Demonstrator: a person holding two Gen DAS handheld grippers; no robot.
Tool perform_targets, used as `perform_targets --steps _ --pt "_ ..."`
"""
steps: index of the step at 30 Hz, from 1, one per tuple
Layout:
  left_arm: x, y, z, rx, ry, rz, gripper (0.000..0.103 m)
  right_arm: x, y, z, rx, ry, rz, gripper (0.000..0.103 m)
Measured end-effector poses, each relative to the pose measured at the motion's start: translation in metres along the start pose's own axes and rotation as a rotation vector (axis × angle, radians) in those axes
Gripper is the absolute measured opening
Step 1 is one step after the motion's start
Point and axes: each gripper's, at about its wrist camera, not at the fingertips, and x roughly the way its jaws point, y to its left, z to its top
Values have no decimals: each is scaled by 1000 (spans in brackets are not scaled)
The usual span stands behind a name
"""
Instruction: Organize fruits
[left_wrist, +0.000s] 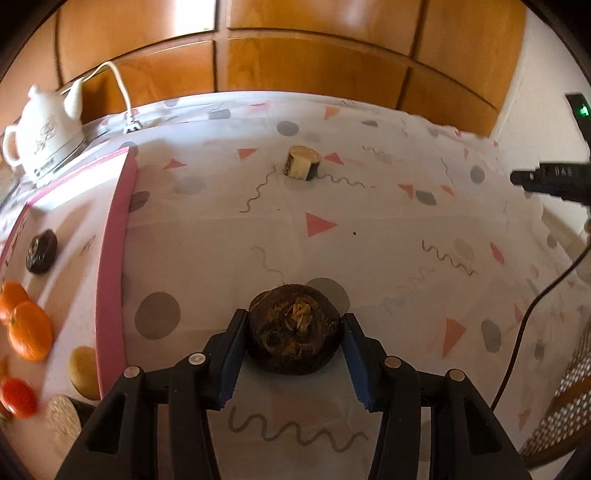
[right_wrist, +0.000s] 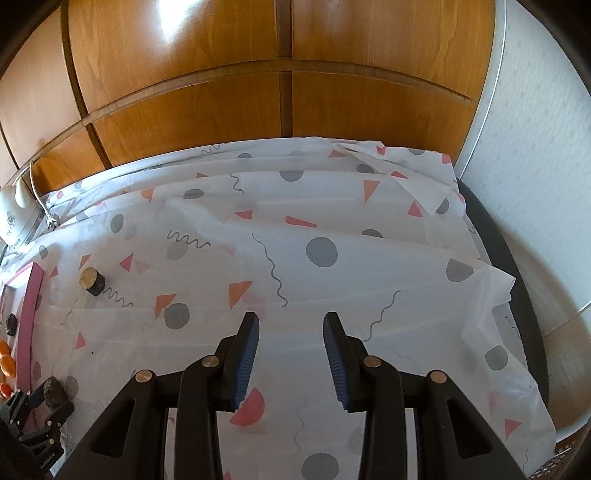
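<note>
The left gripper (left_wrist: 293, 334) holds its jaws clamped on a dark round fruit (left_wrist: 293, 328) above the tabletop (left_wrist: 388, 229), just right of the pink tray (left_wrist: 112, 266) along its left edge. The right gripper (right_wrist: 291, 347) hovers with jaws parted and empty.

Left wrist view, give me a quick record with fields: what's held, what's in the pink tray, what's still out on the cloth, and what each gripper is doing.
held: dark round fruit, clamped between the pads of the left gripper
pink tray: two oranges, a small dark fruit, a red-orange fruit
on cloth: cut stub with a pale face, lying apart from the tray
right gripper: jaws apart, nothing between them
background: white kettle
</note>
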Motion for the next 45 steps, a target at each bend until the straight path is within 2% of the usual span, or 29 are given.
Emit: perform_targets --steps 3,11,12,15,16,18,23,24,26,31,36,39,41,42,43,45 --pt "0 4 2 -46 -10 -14 51 0 0 0 -7 -8 -37 36" --pt "-1 7 -2 -34 -34 -39 50 13 6 -3 -28 49 -31 36" --pt "-1 7 -2 -33 -35 -43 50 15 7 -4 -28 59 -16 36" --pt "-1 7 -3 -14 -40 -49 50 31 11 -9 -3 163 91 37" --pt "-1 6 -3 -4 -43 -47 50 37 16 -12 -8 204 107 36" --pt "-1 5 -4 10 -47 -47 50 41 25 -14 -34 228 124 36" --pt "-1 4 -7 43 -63 -46 51 45 64 -9 -95 231 213 39" --pt "-1 4 -7 49 -66 -47 51 46 73 -7 -107 229 228 42" --pt "-2 4 -8 57 -69 -49 50 50 98 1 -138 219 262 54" --pt "-2 3 -9 78 -77 -53 50 63 169 19 -255 198 334 54" --pt "-3 4 -10 87 -80 -60 51 81 228 31 -369 177 306 54" --pt "-3 4 -10 92 -80 -62 51 93 245 32 -401 183 285 54" --pt "-3 4 -10 94 -81 -63 51 102 253 32 -422 185 266 53" --pt "-3 4 -10 94 -81 -63 51 105 255 31 -427 183 256 47" --pt "-3 4 -10 93 -81 -62 51 105 254 30 -428 178 254 35" --pt "-3 4 -10 92 -80 -62 51 103 249 29 -425 170 255 35"
